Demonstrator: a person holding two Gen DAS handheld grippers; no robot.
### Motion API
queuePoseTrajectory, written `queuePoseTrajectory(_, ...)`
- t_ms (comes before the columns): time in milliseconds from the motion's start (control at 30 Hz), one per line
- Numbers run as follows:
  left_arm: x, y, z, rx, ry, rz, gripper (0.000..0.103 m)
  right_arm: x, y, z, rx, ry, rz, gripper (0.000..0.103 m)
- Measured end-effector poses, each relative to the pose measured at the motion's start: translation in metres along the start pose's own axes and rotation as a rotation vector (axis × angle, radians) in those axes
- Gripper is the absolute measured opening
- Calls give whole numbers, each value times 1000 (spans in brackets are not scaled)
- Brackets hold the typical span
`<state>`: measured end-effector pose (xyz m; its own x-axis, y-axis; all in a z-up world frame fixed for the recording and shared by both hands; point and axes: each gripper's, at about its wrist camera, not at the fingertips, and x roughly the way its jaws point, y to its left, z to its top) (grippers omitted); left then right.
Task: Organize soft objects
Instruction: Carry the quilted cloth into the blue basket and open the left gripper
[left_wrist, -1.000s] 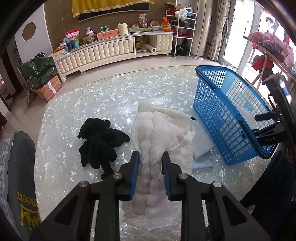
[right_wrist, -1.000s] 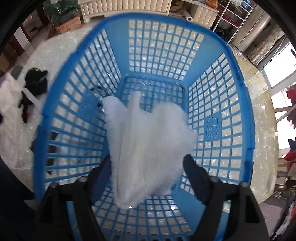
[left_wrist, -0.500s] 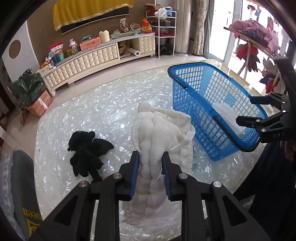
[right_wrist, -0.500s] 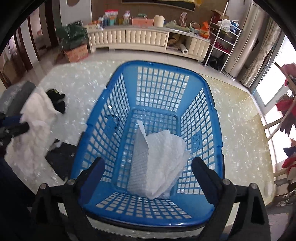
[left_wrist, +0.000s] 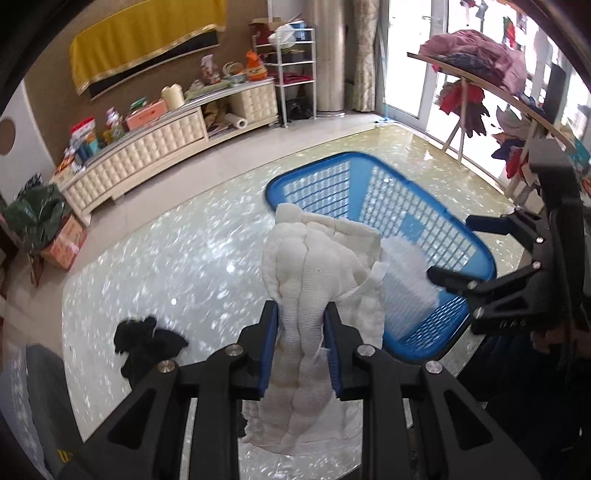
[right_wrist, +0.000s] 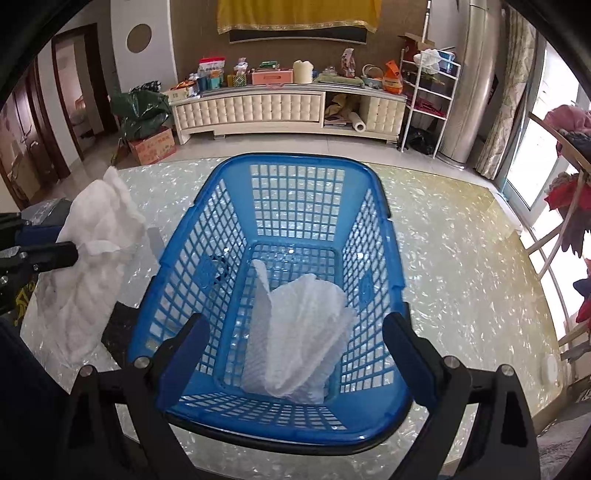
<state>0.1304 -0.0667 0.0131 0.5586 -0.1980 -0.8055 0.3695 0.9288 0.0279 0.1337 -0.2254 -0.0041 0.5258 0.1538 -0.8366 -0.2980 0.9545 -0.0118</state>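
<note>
Here the left gripper (left_wrist: 302, 343) is clamped on a white quilted cloth (left_wrist: 314, 280), whose bunched folds fill the lower centre of the left wrist view and hang down toward the desk (left_wrist: 166, 258). The right gripper (right_wrist: 295, 343) has its jaws spread wide with nothing between them; they have just been opening. It hangs above the near rim of the blue basket (right_wrist: 280, 435), which sits mid-frame in the right wrist view. Inside the basket lies a thin white cloth (right_wrist: 299, 332), crumpled against the near end of the floor. A black plush toy (left_wrist: 144, 343) lies on the desk at the lower left of the left wrist view, apart from the basket.
</note>
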Motion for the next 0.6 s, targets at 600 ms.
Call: queuePoseTrajectory(600, 37, -53, 54, 212, 27, -37, 22, -8, -30, -7, 110, -61, 39, 94)
